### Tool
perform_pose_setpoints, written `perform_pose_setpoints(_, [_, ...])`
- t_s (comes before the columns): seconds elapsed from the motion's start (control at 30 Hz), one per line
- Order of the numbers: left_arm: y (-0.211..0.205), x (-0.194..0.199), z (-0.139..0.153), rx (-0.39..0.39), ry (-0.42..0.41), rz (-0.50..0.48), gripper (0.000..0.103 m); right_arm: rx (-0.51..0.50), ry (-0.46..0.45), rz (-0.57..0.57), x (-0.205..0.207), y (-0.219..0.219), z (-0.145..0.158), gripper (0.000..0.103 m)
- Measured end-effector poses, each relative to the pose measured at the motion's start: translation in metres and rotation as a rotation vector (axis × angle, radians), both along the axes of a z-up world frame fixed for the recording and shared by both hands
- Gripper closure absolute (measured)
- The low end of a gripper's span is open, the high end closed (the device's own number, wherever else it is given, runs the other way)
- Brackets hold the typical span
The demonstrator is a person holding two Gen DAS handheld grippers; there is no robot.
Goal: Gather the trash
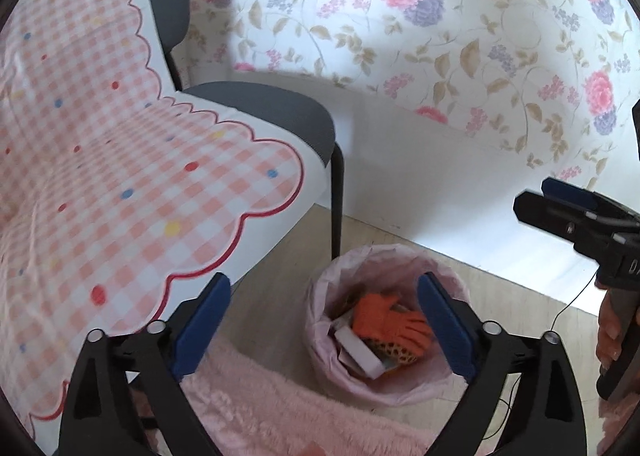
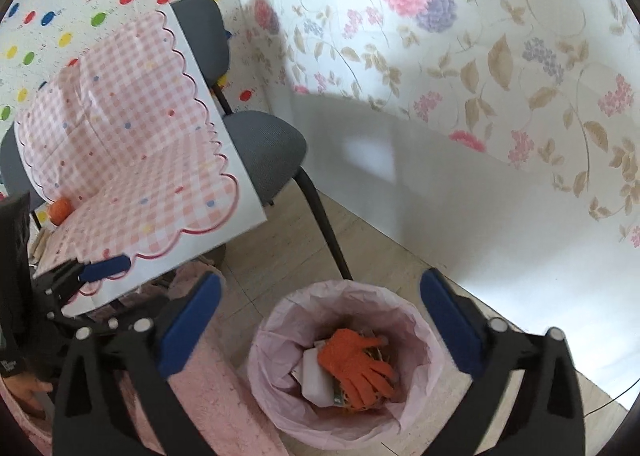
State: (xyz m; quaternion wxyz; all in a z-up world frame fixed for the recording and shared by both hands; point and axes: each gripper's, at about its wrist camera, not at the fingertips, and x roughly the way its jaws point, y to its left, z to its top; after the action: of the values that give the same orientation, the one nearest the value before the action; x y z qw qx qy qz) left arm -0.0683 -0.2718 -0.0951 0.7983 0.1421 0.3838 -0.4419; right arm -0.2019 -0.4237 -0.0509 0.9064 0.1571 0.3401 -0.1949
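Both tongs hang above a small waste bin [image 2: 344, 368] that stands on the pale wooden floor [image 2: 280, 256], near the front leg of a grey chair [image 2: 264, 143]. The bin is lined with a thin pink bag [image 1: 384, 396] whose edge folds over the rim.

Inside the bin lies an orange glove [image 2: 356, 368], fingers spread, resting on top of the other trash. Beside and partly under it sits a white block [image 2: 316, 376], and a scrap with a yellow netted pattern [image 1: 396, 352] shows beneath the glove in the left wrist view.

The left tongs [image 1: 324, 328] are spread wide and hold nothing; their blue pads [image 1: 204, 324] frame the bin, which lies between and below them. The right tongs [image 2: 320, 332] are likewise wide apart and empty, with the bin directly under the gap. In the left wrist view the right tongs [image 1: 560, 203] appear at the right edge, seen from the side, with part of the person's hand [image 1: 608, 328] around the handle below.

A pink checked cloth [image 1: 120, 183] with a scalloped red border and coloured dots drapes over the chair seat and back. A fluffy pink rug [image 1: 288, 416] lies on the floor just beside the bin, touching its base on the near side. The wall [image 2: 480, 55] behind carries floral paper above a plain white lower band.
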Motion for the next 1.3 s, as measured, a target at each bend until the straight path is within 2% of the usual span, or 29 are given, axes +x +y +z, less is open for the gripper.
perform_pose_setpoints(0.1, [0.018, 0.002, 0.005, -0.017, 0.018, 0.02, 0.007, 0.007, -0.018, 0.036, 0.007, 0.011, 0.008, 0.005])
perform_pose_setpoints(0.2, [0.042, 0.013, 0.013, -0.019, 0.039, 0.11, 0.007, 0.012, -0.053, 0.078, 0.019, 0.025, 0.02, 0.005])
perform_pose_setpoints(0.3, [0.073, 0.023, 0.023, -0.001, 0.023, 0.227, 0.007, 0.005, -0.102, 0.139, 0.035, 0.043, 0.035, 0.005])
perform_pose_setpoints(0.4, [0.105, 0.034, 0.032, 0.028, 0.016, 0.334, 0.007, -0.009, -0.126, 0.224, 0.059, 0.065, 0.049, 0.005])
perform_pose_setpoints(0.47, [0.132, 0.039, 0.039, 0.016, 0.024, 0.404, 0.007, -0.025, -0.128, 0.283, 0.076, 0.083, 0.055, 0.005])
perform_pose_setpoints(0.6, [0.178, 0.046, 0.055, 0.043, -0.044, 0.569, 0.007, -0.108, -0.075, 0.393, 0.111, 0.123, 0.061, 0.005])
perform_pose_setpoints(0.77, [0.23, 0.052, 0.07, 0.082, -0.112, 0.748, 0.007, -0.14, -0.095, 0.505, 0.136, 0.156, 0.07, 0.005])
perform_pose_setpoints(0.9, [0.257, 0.054, 0.08, 0.084, -0.116, 0.823, 0.007, -0.139, -0.112, 0.539, 0.152, 0.17, 0.079, 0.005])
perform_pose_setpoints(1.13, [0.273, 0.043, 0.1, 0.078, -0.145, 0.856, 0.007, -0.128, -0.108, 0.537, 0.163, 0.178, 0.087, 0.005])
perform_pose_setpoints(1.3, [0.278, 0.043, 0.1, 0.101, -0.157, 0.87, 0.007, -0.155, -0.097, 0.54, 0.162, 0.183, 0.085, 0.005])
